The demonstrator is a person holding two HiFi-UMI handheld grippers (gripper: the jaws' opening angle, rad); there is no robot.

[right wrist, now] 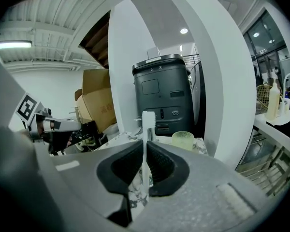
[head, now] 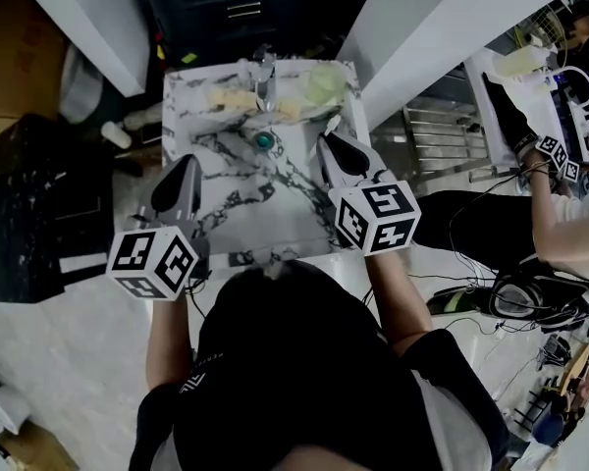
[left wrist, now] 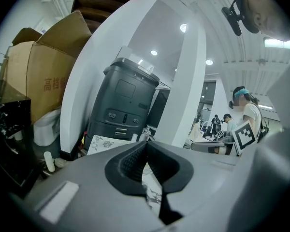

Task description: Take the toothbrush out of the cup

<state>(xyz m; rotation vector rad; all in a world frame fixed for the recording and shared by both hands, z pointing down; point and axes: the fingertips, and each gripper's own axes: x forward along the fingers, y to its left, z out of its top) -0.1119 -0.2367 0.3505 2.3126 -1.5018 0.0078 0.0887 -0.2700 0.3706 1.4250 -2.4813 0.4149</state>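
A white toothbrush stands upright between the jaws of my right gripper, which is shut on its handle; the brush head sticks up above the jaws. A pale green ribbed cup sits beyond and to the right of it on the marbled sink top, and nothing shows inside it. From the head view the right gripper hovers over the sink's right side, just short of the cup. Over the sink's left edge my left gripper is shut with nothing in it.
The marbled sink has a chrome tap at its back and a green drain plug. White pillars flank it, with a dark grey cabinet behind. Cardboard boxes and a black crate lie left. Another person sits right.
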